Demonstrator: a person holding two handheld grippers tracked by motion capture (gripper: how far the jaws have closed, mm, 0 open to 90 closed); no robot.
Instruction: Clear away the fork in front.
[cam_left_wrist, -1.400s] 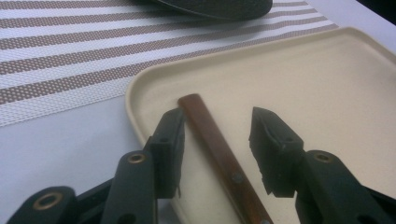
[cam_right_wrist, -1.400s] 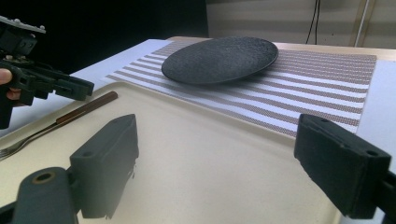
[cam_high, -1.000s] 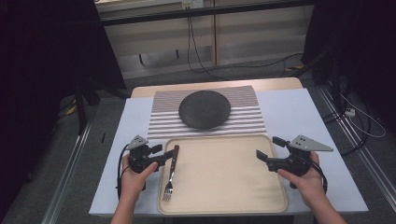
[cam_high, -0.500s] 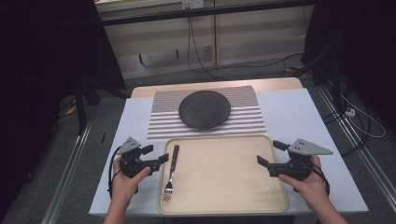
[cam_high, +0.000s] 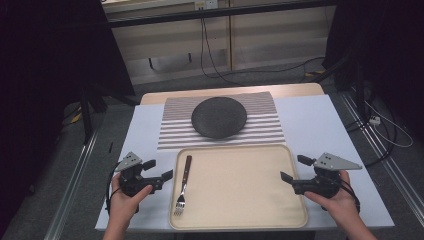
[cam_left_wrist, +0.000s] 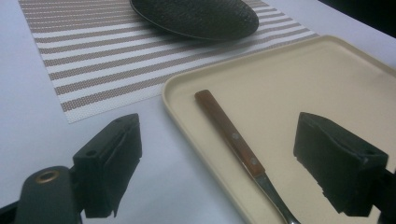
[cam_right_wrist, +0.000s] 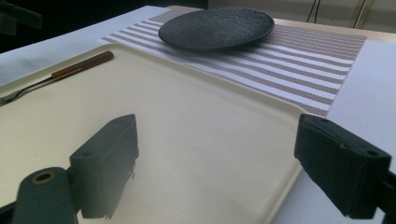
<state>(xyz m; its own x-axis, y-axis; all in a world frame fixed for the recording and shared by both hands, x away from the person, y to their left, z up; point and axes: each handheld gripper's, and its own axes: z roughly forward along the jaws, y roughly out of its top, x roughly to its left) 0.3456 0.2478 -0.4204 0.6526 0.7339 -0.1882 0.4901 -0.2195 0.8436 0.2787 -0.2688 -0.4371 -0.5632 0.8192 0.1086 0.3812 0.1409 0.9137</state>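
Your left tool (cam_high: 159, 176) has just let go of the fork (cam_high: 182, 184) and backed off, jaws spread and empty. The fork lies flat along the tray's (cam_high: 295, 200) left edge; placing looks done. Your right tool (cam_high: 294, 174) waits released.

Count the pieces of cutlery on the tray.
1. A wooden-handled fork lies along the left edge of the beige tray, tines toward the person. Nothing on the tray could hide another piece.

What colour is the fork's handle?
Reddish-brown wood on the metal fork's handle, clearest in the left gripper view.
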